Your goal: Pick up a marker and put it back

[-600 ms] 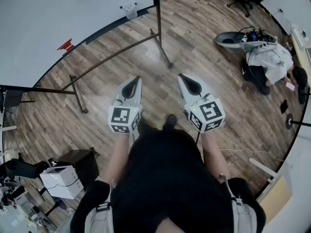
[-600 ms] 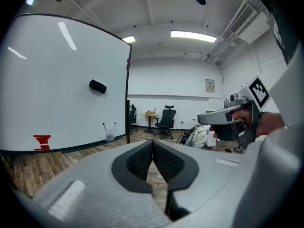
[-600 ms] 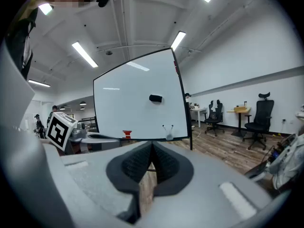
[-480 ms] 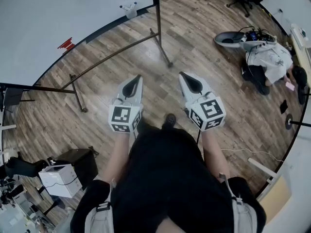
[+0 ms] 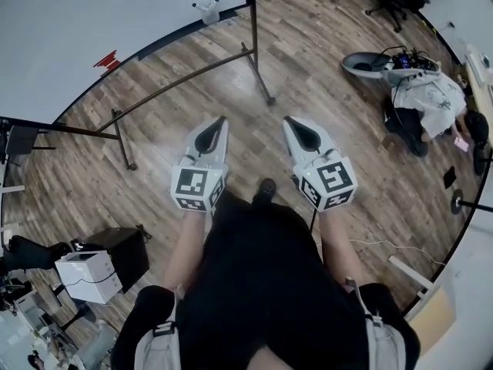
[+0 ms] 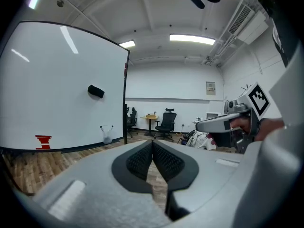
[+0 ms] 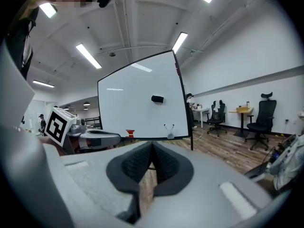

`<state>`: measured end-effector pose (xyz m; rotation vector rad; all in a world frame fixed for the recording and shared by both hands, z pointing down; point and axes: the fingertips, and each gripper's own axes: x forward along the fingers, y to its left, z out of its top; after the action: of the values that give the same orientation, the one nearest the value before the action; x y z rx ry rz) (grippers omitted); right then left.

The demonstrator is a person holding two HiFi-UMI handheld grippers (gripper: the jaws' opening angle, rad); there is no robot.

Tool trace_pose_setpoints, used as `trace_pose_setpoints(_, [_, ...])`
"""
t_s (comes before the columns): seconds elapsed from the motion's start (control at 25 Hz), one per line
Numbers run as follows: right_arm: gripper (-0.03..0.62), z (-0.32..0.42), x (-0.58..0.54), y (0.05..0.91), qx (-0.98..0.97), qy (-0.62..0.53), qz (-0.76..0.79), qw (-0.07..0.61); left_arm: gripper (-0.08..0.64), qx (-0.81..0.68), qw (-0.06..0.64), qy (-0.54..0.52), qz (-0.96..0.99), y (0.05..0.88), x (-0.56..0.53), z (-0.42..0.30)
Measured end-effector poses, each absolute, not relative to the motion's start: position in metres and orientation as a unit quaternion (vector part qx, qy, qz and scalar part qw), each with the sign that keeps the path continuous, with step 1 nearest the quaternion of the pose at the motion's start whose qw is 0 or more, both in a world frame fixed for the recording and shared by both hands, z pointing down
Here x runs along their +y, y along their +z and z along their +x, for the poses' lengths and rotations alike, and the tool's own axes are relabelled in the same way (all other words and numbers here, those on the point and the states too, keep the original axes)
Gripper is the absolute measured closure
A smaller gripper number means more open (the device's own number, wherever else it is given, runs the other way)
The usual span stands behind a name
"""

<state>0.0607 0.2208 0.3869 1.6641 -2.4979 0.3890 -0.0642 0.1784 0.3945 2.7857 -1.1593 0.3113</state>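
Wood-plank floor [image 5: 323, 75] underfoot. Holding left gripper [image 5: 221, 119] and right gripper [image 5: 287, 119] side by side at frame centre, apart, both pointing up-frame and slightly down toward whiteboard [image 5: 92, 14] at upper left. Pressing left jaws fully together, gripping nothing. Pressing right jaws together likewise, nothing between. Leaving markers [image 6: 102, 129] untouched, standing in cup [image 5: 206, 10] at whiteboard's lower edge, top centre of frame, well apart from both grippers. Showing eraser [image 6: 96, 91] sticking on whiteboard face above cup, red mark [image 5: 106, 58] near bottom edge, left of cup.

Glossy whiteboard [image 5: 77, 21] above a matt wood-plank floor [image 5: 331, 83].
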Motion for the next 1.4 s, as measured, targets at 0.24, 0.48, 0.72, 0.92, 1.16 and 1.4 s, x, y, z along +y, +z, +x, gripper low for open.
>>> trace_pose_setpoints(0.24, [0.591, 0.071, 0.227, 0.409, -0.821, 0.185, 0.540, 0.027, 0.549, -0.387, 0.058, 0.108, 0.914, 0.403, 0.192, -0.067])
trace_pose_setpoints(0.48, [0.591, 0.054, 0.206, 0.415, -0.825, 0.188, 0.532, 0.027, 0.549, -0.397, 0.069, 0.113, 0.908, 0.414, 0.173, -0.086])
trace_pose_setpoints(0.72, [0.591, 0.044, 0.169, 0.415, -0.821, 0.187, 0.537, 0.042, 0.549, -0.386, 0.077, 0.098, 0.914, 0.418, 0.124, -0.094])
trace_pose_setpoints(0.92, [0.591, 0.037, 0.117, 0.401, -0.818, 0.173, 0.545, 0.050, 0.549, -0.370, 0.065, 0.072, 0.924, 0.401, 0.067, -0.095])
trace_pose_setpoints(1.16, [0.591, 0.021, 0.053, 0.390, -0.811, 0.159, 0.559, 0.063, 0.548, -0.360, 0.063, 0.055, 0.929, 0.393, 0.002, -0.112])
trace_pose_setpoints(1.4, [0.591, -0.001, 0.007, 0.400, -0.801, 0.158, 0.572, 0.077, 0.548, -0.349, 0.072, 0.059, 0.933, 0.410, -0.051, -0.145])
